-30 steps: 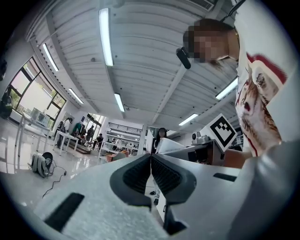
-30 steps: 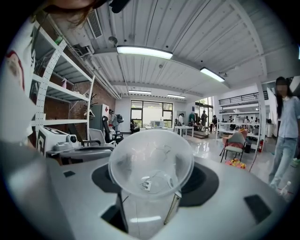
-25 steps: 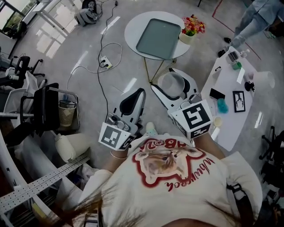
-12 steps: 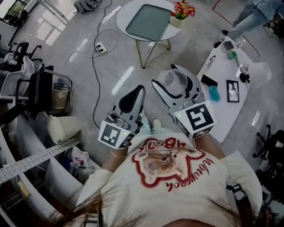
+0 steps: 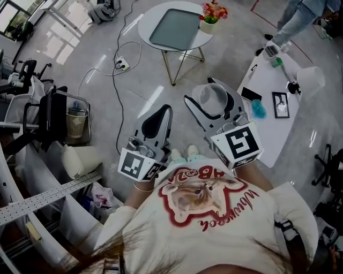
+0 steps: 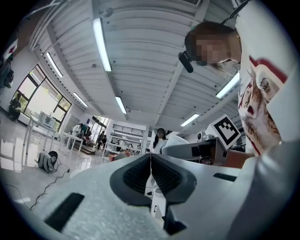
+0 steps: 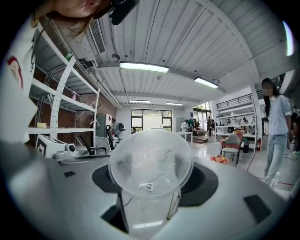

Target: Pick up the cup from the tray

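Gripping a clear, thin-walled plastic cup [image 7: 151, 161] in the right tool [image 5: 202, 92], with both jaws pressed against the cup's sides and dark pads showing on either side of it in the right gripper view. Holding that cup out in front of the chest, above the grey floor [image 5: 230, 53], well apart from the grey-green rectangular tray [image 5: 177, 27] lying on the round white surface [image 5: 146, 22] with thin gold legs at the top of the head view. Standing just beside the tray, on the same round surface, a small pale pot of red and yellow flowers [image 5: 211, 12]. Carrying nothing in the left tool [image 5: 167, 110], jaws shut pad against pad with only a hairline seam between them in the left gripper view, and pointing forward beside the right tool without touching it. Showing, to the right of the cup, a long white surface [image 5: 268, 134] bearing a teal object [image 5: 259, 108], a black-framed picture [image 5: 280, 104] and a dark flat slab [image 5: 250, 94]. Trailing across the floor on the left, a black cable [image 5: 113, 99] leading to a white power strip [image 5: 122, 65], with a pale basket in a metal frame [image 5: 76, 127] farther left. Standing at the top right corner, a person in blue clothes [image 5: 297, 16].
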Demonstrator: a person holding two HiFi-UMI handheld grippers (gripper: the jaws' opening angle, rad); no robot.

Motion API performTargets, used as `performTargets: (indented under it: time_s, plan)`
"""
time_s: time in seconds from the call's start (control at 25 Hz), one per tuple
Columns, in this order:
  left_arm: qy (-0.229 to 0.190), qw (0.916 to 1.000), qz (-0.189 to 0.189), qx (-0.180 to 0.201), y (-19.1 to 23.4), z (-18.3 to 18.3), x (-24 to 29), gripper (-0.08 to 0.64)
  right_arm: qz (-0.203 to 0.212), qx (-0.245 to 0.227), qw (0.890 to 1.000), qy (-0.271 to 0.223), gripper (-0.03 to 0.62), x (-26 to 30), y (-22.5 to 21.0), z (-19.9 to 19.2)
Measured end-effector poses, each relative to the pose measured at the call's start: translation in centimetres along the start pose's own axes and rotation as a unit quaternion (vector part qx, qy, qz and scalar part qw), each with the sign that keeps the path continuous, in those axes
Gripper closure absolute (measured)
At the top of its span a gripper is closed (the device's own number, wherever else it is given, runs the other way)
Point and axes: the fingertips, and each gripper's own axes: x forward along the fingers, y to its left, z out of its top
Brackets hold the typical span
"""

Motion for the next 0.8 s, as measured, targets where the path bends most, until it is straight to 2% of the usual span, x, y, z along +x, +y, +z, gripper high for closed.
performTargets:
  time_s: [0.16, 0.36, 0.6, 0.8]
  plan:
    - [0.002, 1.0000, 0.006, 0.008, 0.8, 0.4, -0.9, 0.545, -0.011, -0.009, 1.000, 0.009, 0.287, 0.1, 0.1, -0.4]
    - [0.020, 0.9995, -0.013, 0.023, -0.6, -0.1, -0.6, 0.545, 0.000, 0.023, 1.000, 0.016, 0.290, 0.5, 0.9, -0.5]
    - [0.021, 0.9987, -0.020, 0.042, -1.1, 0.0, -0.6, 0.545, -0.003, -0.007, 1.000, 0.017, 0.293, 0.2, 0.5, -0.4]
    - [0.019, 0.9995, -0.016, 0.020, -0.9, 0.5, -0.5, 0.545, -0.001, -0.016, 1.000, 0.020, 0.296, 0.5, 0.8, -0.5]
